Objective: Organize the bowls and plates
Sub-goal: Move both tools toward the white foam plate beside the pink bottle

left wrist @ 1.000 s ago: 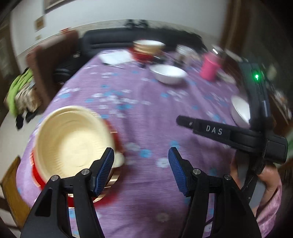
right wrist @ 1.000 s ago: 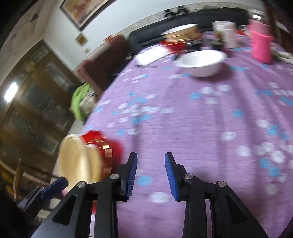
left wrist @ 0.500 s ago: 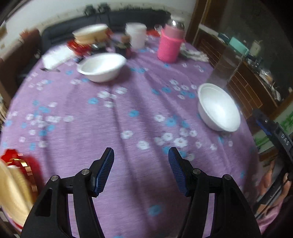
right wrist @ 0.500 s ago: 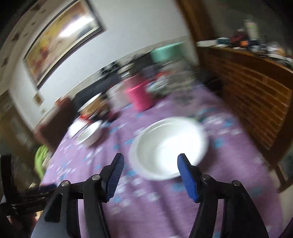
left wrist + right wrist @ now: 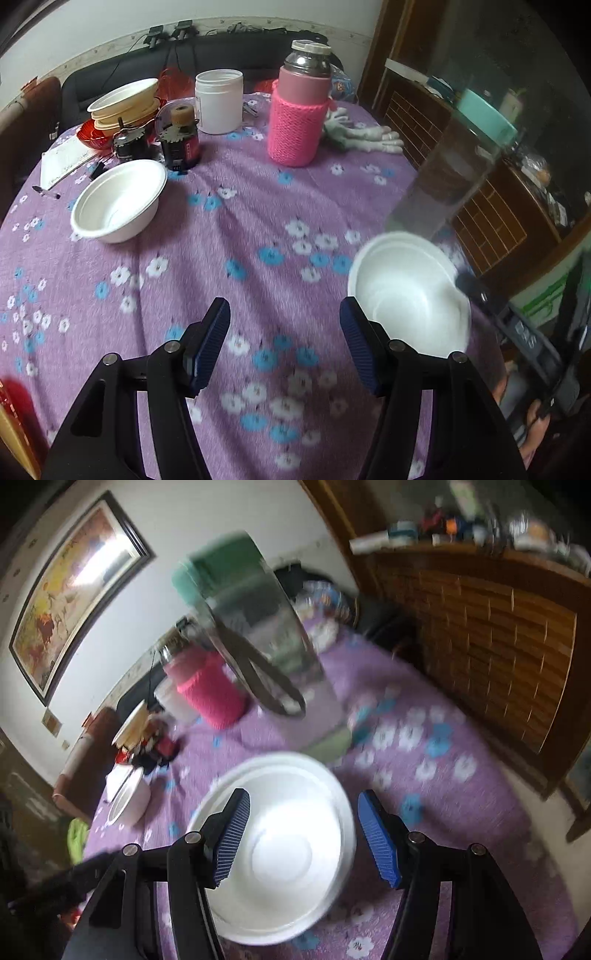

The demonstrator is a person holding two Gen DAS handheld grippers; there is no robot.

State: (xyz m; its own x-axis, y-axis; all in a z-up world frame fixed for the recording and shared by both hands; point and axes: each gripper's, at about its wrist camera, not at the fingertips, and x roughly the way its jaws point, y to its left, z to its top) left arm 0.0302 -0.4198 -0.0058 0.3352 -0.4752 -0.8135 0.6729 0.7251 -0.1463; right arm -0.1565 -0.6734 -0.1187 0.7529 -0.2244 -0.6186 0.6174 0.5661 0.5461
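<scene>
Between right tool [image 5: 303, 836] fingers: round white bowl [image 5: 280, 853].

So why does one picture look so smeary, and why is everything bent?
Right wrist view: motion blur smears the clear jar, pink flask and cloth; its tongs stay crisp. Left wrist view: mostly sharp, only the near white bowl blurs. Both: the fisheye lens bends edges.

Clear jar [image 5: 258, 657] motion-blurred, red-gold plate [image 5: 11, 417] cut off at edge
</scene>
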